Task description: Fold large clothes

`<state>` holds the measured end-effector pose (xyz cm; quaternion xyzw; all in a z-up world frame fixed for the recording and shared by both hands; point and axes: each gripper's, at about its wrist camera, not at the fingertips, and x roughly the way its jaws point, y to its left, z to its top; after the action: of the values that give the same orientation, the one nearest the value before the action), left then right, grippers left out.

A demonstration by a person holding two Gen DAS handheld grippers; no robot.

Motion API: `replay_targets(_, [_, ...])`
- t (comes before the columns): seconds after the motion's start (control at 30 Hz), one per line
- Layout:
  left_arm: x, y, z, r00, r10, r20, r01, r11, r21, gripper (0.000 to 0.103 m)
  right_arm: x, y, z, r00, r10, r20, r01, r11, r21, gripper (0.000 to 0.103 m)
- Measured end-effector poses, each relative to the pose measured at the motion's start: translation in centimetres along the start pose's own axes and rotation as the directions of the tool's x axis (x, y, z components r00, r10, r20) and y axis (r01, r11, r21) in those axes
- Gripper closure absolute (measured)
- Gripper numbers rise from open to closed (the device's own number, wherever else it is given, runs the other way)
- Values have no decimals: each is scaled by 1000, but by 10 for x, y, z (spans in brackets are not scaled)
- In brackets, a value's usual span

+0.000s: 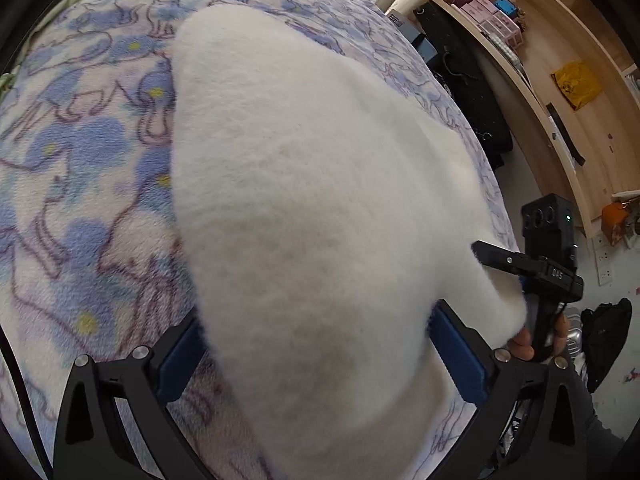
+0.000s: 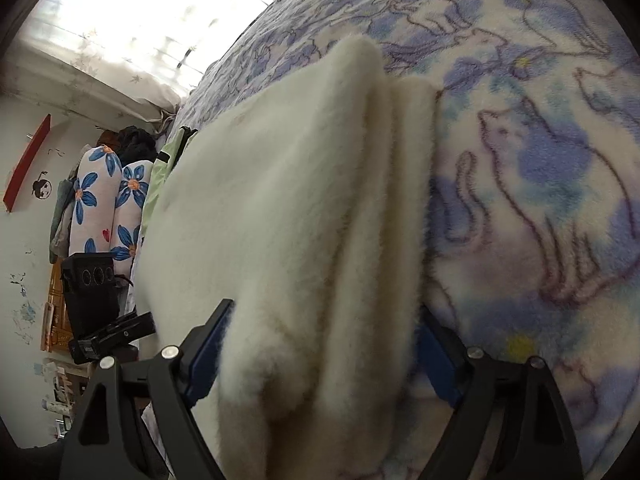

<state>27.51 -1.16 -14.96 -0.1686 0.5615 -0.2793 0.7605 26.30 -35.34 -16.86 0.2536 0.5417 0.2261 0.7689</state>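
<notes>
Presently, both tongs are engaged with the white fleece garment (image 1: 304,184), which lies on the bed, spread over a blue-and-lilac patterned blanket (image 1: 80,168). The left tongs (image 1: 316,344) have their blue pads either side of a thick bunch of the fleece at its near end; the pads look pressed into the pile, so I judge them clamped on it, though the contact line is buried in fluff. The right tongs (image 2: 320,356) straddle a stacked fold of the same garment (image 2: 288,208), several layers showing along its right edge; again the pads sit against the fabric and appear clamped.

Findings on risk:

- The fleece is bulky and slippery-looking. A grip on the outer pile alone could shed the inner layers once lifted, and the stack would splay.
- The layers at the right tongs are not squarely aligned. Carrying them over as they lie would, in my judgement, lock in a crooked fold.
- The blanket beneath is also plush. A low pad may snag it and drag it up with the garment.
- The two tongs stand near each other, the right tool visible just beside the garment's edge in the left view; uneven pulls could twist the cloth between them.
</notes>
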Motion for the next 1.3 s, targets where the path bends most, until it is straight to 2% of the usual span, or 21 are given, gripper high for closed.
replay_targets(0.17, [16,-1,13,999,-36,-31,36,999,6,0,15,3,13,999,37,2,-37,999,-26,15])
replay_targets(0.37, [28,-4,24,998,-41,-47,41,999,1,0,25,8,22,999,28,-17,-29,998,-49,16])
replay_targets(0.47, [29,-11,24,1000,-8,-23,8,1000,-1,0,25,10,22,1000,16,-10,-17,999,-43,17])
replay_targets(0.57, [29,-23,25,999,48,15,-48,999,10,0,22,16,19,1000,1,6,-1,999,-53,24])
replay_targets(0.73, [24,-47,29,988,137,71,-142,986,81,13,14,32,16,998,-46,47,51,994,-101,43])
replay_targets(0.83, [19,-59,28,979,178,99,-190,973,131,21,9,43,15,994,-70,79,79,989,-127,50])
replay_targets(1.1, [-11,-80,18,953,248,174,-286,925,250,31,0,79,-2,986,-78,149,106,976,-190,55])
replay_targets(1.3, [-58,-73,-9,945,257,204,-306,913,270,32,-1,106,-23,987,-51,152,82,974,-209,56])
